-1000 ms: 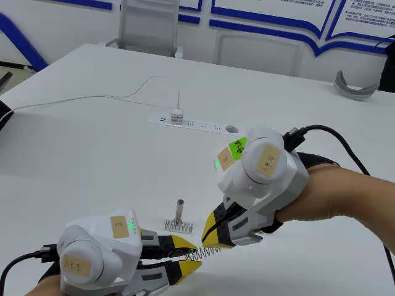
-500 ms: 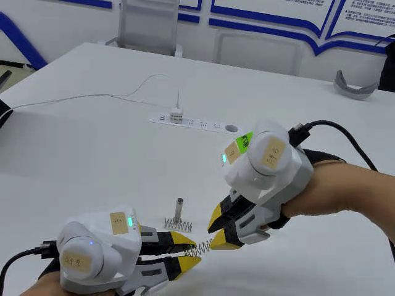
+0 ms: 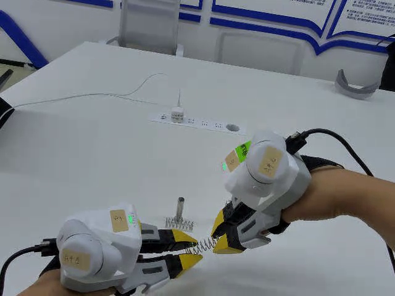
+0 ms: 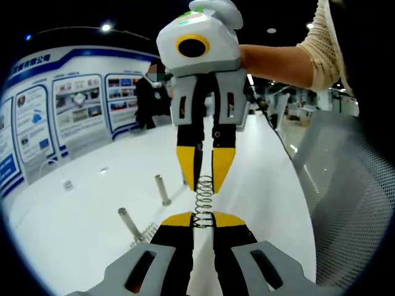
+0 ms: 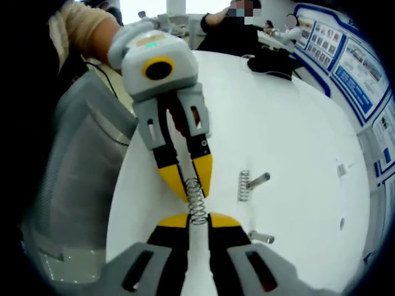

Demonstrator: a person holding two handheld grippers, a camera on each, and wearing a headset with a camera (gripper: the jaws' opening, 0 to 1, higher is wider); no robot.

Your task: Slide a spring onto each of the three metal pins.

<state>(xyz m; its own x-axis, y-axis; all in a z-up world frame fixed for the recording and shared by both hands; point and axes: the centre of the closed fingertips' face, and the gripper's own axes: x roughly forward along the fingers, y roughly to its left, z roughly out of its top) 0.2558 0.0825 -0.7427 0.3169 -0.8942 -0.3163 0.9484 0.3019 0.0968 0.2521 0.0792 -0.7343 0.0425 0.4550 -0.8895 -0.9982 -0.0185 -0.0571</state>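
A small metal spring hangs in the air between my two grippers, just above the white table. My left gripper is shut on one end and my right gripper is shut on the other end. A metal pin stands upright behind them with a second spring lying at its base. The left gripper view has two pins on the table. In the right gripper view, one pin sits by the lying spring and another pin sits nearer.
A white power strip with a plugged-in cable lies mid-table. Beyond the far edge stands a grey chair. A grey curved object rests at the far right. The table is wide and white.
The right gripper rose a little, then came back down, and the two grippers sit slightly closer. The spring stays held between them.
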